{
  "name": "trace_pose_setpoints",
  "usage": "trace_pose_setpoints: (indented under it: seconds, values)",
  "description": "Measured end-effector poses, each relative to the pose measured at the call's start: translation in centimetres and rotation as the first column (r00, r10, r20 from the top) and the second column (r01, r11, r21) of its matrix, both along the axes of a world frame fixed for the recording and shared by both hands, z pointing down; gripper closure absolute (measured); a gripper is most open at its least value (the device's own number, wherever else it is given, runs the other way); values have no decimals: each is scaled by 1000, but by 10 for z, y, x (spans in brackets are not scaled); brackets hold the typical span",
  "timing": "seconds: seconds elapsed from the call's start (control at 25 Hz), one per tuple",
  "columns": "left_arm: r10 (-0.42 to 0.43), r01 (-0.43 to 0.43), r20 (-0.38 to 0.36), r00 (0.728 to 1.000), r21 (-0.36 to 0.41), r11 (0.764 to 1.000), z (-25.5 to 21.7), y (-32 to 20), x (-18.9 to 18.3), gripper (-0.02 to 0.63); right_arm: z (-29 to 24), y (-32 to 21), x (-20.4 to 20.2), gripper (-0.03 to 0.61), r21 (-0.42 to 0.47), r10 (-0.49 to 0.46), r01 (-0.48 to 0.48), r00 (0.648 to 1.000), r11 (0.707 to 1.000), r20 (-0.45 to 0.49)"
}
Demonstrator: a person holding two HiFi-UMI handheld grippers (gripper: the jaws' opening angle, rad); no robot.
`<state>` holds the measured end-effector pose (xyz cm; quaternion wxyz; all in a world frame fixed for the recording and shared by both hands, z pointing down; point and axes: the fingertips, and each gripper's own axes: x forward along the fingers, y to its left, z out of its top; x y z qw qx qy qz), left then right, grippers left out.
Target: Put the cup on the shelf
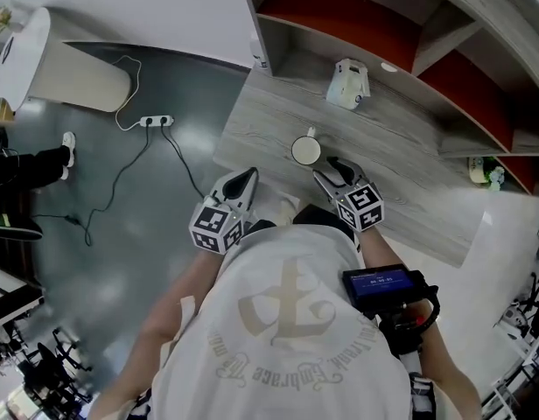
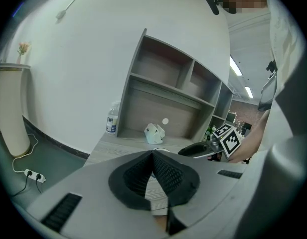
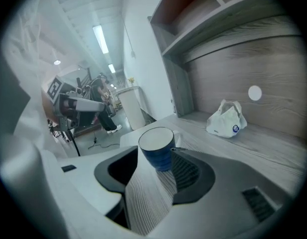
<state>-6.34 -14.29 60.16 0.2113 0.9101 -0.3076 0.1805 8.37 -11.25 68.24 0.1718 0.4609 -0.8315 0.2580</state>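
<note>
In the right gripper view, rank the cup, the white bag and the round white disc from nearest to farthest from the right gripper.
1. Cup: at the jaw tips, centre.
2. Bag: farther back, to the right.
3. Disc: on the back panel, above the bag.

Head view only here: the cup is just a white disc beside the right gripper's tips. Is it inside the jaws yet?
Observer: In the right gripper view, the right gripper has its jaws apart, and the cup stands upright at their tips, not clamped.
Operator: What does its side look like?
Observer: Dark blue wall, white inside.
Operator: And the other hand?
Observer: The left gripper has its tips together with nothing between them.
</note>
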Motion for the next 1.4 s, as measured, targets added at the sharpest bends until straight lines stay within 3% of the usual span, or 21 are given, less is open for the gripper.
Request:
trace_pose_setpoints:
  seconds: [0.12,0.28,0.32,0.4,0.48,0.64,1.4]
  values:
    - [-14,14,7,1000,-5,1000,4,0,-3,612,9,-4,-2,331,-6,-2,2,1000,1000,-20]
    - [-28,28,11,1000,-11,1000,7,2,-7,612,18,-10,-5,322,-8,0,0,1000,1000,-31]
    - [-31,31,13,999,-14,999,8,3,-8,612,20,-12,-6,288,-8,1,-1,999,1000,-37]
    - [-36,37,18,999,-19,999,10,7,-11,612,25,-16,-7,281,-8,5,-5,999,1000,-47]
    - [-42,43,26,999,-24,999,13,10,-15,612,31,-21,-8,221,-9,9,-10,998,1000,-58]
    - [-62,64,43,997,-33,997,16,16,-25,612,39,-24,-12,189,-13,-2,1,997,1000,-74]
    - [-107,111,80,991,-50,993,24,18,-44,612,61,-56,-35,172,25,-76,80,986,996,-148]
